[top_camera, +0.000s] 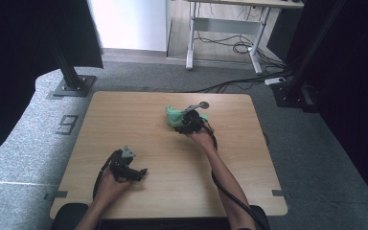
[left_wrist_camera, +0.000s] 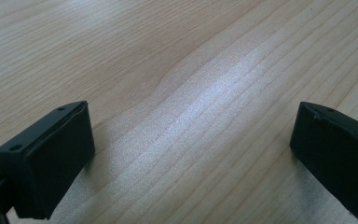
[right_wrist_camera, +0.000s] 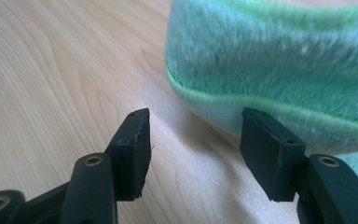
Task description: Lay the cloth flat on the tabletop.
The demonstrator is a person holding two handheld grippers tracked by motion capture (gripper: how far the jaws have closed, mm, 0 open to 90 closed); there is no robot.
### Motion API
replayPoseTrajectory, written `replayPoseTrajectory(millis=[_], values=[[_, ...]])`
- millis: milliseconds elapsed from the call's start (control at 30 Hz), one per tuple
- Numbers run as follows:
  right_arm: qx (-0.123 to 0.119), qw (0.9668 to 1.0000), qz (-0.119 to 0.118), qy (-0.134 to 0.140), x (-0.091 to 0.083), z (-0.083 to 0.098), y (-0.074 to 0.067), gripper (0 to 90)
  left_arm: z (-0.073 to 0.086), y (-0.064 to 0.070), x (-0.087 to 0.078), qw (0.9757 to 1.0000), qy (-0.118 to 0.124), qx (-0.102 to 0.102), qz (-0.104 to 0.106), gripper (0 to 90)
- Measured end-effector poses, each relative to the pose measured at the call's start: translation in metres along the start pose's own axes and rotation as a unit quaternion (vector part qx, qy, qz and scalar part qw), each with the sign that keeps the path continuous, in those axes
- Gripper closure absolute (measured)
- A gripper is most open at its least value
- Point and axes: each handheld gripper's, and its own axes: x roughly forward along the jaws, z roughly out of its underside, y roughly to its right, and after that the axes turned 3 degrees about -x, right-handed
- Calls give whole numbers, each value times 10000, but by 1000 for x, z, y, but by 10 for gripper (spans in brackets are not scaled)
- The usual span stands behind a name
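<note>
a person sits at a pale wooden surface [top_camera: 139,120] with a hand-held gripper in each hand. the right hand-held gripper [right_wrist_camera: 193,140] is stretched out toward the far middle of the surface, where a green fleecy cloth [right_wrist_camera: 279,60] lies in a soft heap. seen from above, the cloth [top_camera: 174,116] sits just beyond that hand-held gripper [top_camera: 186,125], its green bulk partly behind the black body. the jaws stand partly apart, gripping nothing: bare wood shows between them, and the folded edge of the cloth lies just ahead of the tips. the jaw on the cloth's side seems to brush that edge, though the close, blurred view makes this hard to confirm. the left hand-held gripper [top_camera: 141,172] rests low over the near left part of the surface, well apart from the cloth. its jaws [left_wrist_camera: 191,154] stand wide apart over bare wood grain, holding nothing.
</note>
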Motion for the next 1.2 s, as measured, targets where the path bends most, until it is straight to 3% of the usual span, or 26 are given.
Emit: replayPoseTrajectory(millis=[267,367,600,667,800,833,867,1000,1033,1200], values=[[-96,9998,-27,150,-6,-15,-4,433,0,0,0,10000,0,8,-3,0],[-122,9998,66,164,-4,-21,-1,405,0,0,0,10000,-3,14,-6,0],[11,9999,99,20,9,-14,7,396,0,0,0,10000,-7,8,-1,0],[-23,9998,136,-169,17,-5,8,422,0,0,0,10000,-1,1,1,0],[-25,9994,181,-282,23,0,8,490,0,0,0,10000,1,-1,0,0],[-26,9993,197,-305,23,1,8,527,0,0,0,10000,-6,6,-3,0],[-24,9991,162,-395,25,3,9,631,0,0,0,10000,-4,4,-2,0],[-73,9984,200,-526,27,9,8,737,0,0,0,10000,-5,5,-2,0],[65,9985,167,-524,25,10,9,795,0,0,0,10000,-5,7,-2,0],[160,9984,58,-547,20,15,8,834,0,0,0,10000,-5,8,-2,0]])
